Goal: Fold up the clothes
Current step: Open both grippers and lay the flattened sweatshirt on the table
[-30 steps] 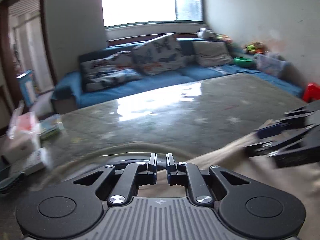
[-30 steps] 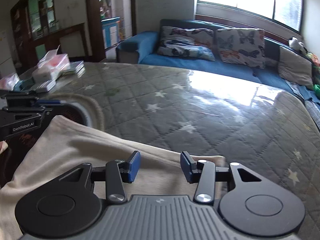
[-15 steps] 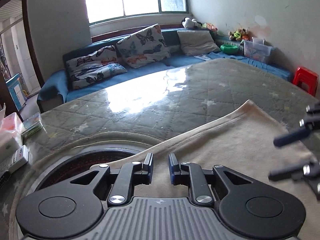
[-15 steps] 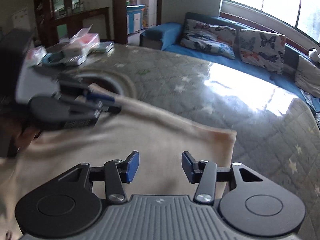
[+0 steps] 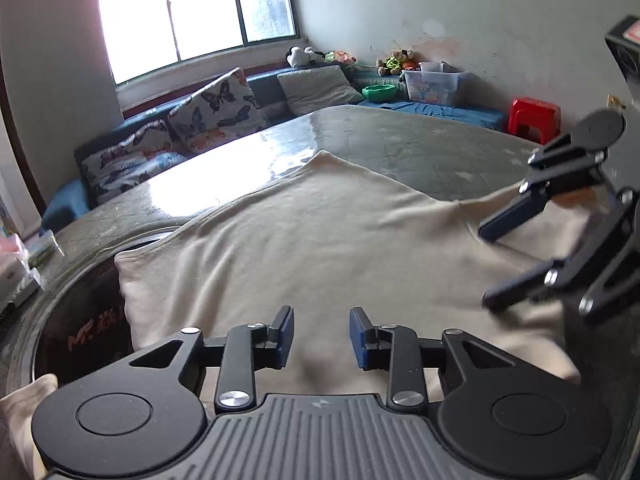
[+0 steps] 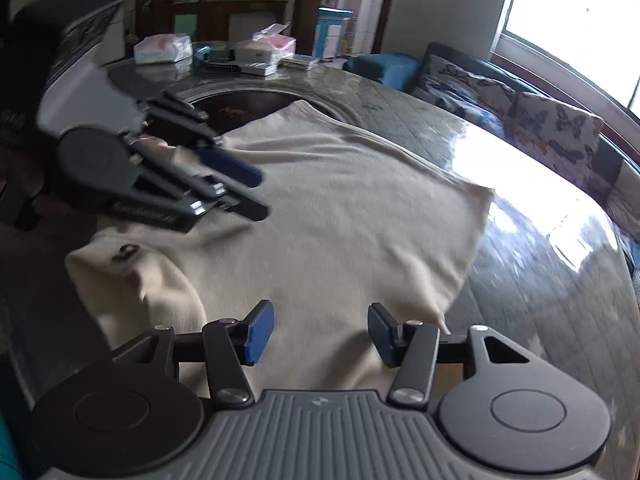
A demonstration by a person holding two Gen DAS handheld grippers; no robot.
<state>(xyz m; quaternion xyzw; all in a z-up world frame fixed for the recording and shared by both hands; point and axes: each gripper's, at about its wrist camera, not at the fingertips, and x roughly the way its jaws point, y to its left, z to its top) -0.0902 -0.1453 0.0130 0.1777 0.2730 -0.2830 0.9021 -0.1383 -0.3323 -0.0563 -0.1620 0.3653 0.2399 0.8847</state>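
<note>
A cream garment (image 5: 320, 240) lies spread on the grey quilted table (image 5: 420, 140); it also shows in the right wrist view (image 6: 340, 220). My left gripper (image 5: 321, 338) is open and empty, just above the garment's near edge. My right gripper (image 6: 321, 334) is open and empty above the garment's near part. The right gripper (image 5: 496, 264) shows at the right of the left wrist view. The left gripper (image 6: 252, 194) shows blurred at the left of the right wrist view, over the garment.
A dark round inset (image 5: 80, 320) in the table lies partly under the garment's left side. Boxes and tissue packs (image 6: 224, 52) sit at the table's far end. A blue sofa with butterfly cushions (image 5: 212, 116) runs behind. A red stool (image 5: 534, 116) stands at the right.
The left gripper's jaws have opened from nearly shut. Both grippers have lifted and pulled back, so more of the garment lies spread in view. The right gripper stays open.
</note>
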